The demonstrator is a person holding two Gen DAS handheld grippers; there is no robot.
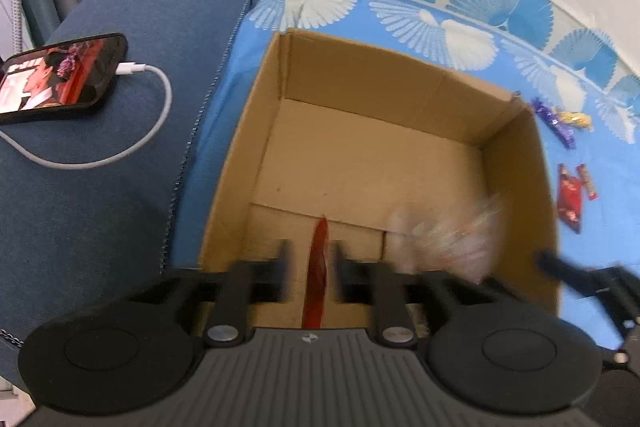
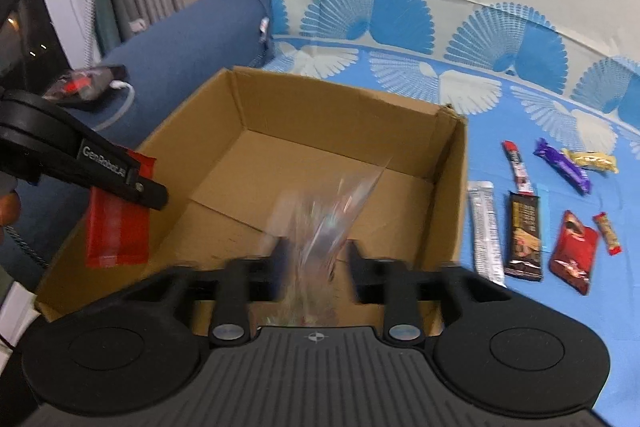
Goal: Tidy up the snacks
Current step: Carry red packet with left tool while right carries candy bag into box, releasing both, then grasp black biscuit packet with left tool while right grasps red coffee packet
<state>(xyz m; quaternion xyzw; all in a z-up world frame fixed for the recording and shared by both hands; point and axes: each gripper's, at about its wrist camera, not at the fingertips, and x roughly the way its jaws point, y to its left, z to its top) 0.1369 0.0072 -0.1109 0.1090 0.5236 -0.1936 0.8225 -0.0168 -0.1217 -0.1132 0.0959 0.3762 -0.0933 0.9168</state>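
Note:
An open cardboard box (image 1: 516, 163) (image 2: 452, 163) sits on a blue patterned sheet. My left gripper (image 1: 311, 259) is over the box's near edge with its jaws apart, and a red snack packet (image 1: 318, 267) hangs edge-on between them; the right wrist view shows the packet (image 2: 118, 219) under the left fingers (image 2: 132, 183). My right gripper (image 2: 316, 259) is over the box with its jaws apart, and a blurred clear packet (image 2: 328, 219) (image 1: 448, 235) is in motion between them. Several wrapped snacks lie right of the box, among them a black bar (image 2: 525, 235) and a silver bar (image 2: 486, 227).
A phone (image 1: 60, 75) with a white charging cable (image 1: 160, 115) lies on the blue sofa arm left of the box. A purple bar (image 2: 564, 165), a gold packet (image 2: 592, 161) and red packets (image 2: 572, 251) lie on the sheet. A cream backrest rises behind.

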